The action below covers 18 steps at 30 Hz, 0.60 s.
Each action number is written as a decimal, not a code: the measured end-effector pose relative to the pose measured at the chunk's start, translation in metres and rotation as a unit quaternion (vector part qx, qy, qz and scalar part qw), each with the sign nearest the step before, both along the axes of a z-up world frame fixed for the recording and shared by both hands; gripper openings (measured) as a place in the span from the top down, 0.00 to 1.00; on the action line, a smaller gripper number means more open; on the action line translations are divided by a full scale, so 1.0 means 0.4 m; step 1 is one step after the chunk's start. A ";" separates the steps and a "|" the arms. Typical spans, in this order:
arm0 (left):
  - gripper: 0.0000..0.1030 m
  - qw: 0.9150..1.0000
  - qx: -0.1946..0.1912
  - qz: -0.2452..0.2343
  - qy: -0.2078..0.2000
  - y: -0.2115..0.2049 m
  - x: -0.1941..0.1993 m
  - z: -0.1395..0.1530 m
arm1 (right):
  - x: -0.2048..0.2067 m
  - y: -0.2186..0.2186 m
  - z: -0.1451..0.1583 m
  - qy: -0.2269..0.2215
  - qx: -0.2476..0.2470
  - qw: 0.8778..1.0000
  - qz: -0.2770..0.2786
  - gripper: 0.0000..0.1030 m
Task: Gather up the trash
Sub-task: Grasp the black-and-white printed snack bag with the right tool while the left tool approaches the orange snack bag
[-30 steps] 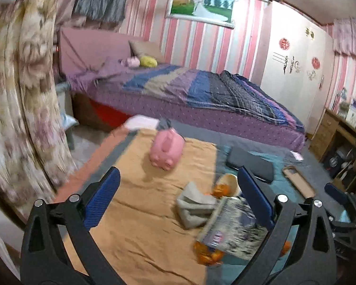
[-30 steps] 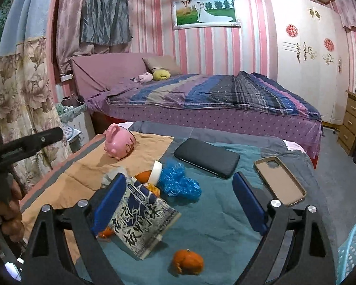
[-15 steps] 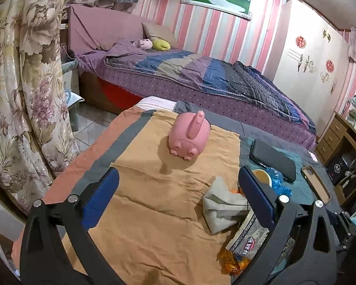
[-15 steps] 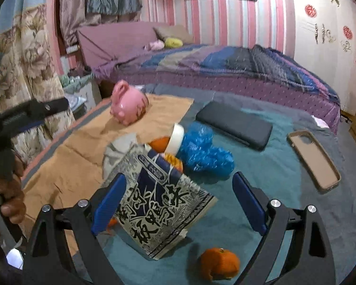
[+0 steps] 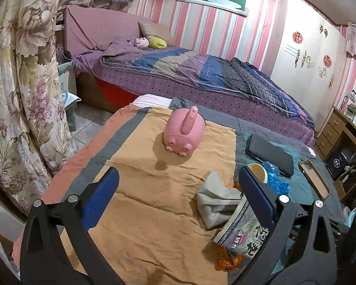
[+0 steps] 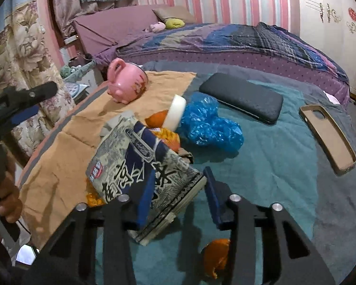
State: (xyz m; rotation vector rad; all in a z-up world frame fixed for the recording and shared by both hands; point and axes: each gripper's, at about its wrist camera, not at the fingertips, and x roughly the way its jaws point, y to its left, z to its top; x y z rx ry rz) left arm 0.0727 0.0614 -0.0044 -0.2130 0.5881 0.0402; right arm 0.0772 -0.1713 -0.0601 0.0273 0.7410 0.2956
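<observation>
At six o'clock, the right gripper point(image 6: 178, 190) straddled the printed grey-and-blue snack wrapper's point(image 6: 140, 163) edge, jaws partly closed, not clamped. Beyond lay blue crumpled plastic point(image 6: 208, 123). The left gripper point(image 5: 178, 190) hung wide apart over bare orange cloth point(image 5: 154, 190).

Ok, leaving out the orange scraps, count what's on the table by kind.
Pink piggy bank: 1
Black case: 1
Phone case: 1
Snack bag: 1
Blue plastic bag: 1
White cup: 1
Grey cloth: 1
Total: 7
</observation>
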 end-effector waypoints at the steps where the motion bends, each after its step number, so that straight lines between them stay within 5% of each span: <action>1: 0.06 1.000 0.000 0.001 -0.001 -0.002 -0.001 0.001 | -0.007 -0.002 0.010 -0.006 0.007 1.000 0.004 0.66; 3: 0.06 1.000 -0.002 0.001 -0.002 -0.002 0.000 0.004 | -0.024 -0.003 0.032 -0.022 0.022 0.999 0.020 0.70; 4: 0.06 1.000 -0.002 0.001 -0.003 -0.002 -0.001 0.006 | -0.028 -0.003 0.038 -0.027 0.026 0.999 0.026 0.99; 9: 0.06 1.000 0.002 0.005 -0.008 0.001 -0.004 0.015 | -0.066 0.004 0.091 -0.075 0.035 0.995 0.054 0.99; 18: 0.06 1.000 0.001 0.011 -0.003 0.016 -0.006 0.010 | -0.093 -0.057 0.145 -0.124 0.053 0.991 0.019 0.99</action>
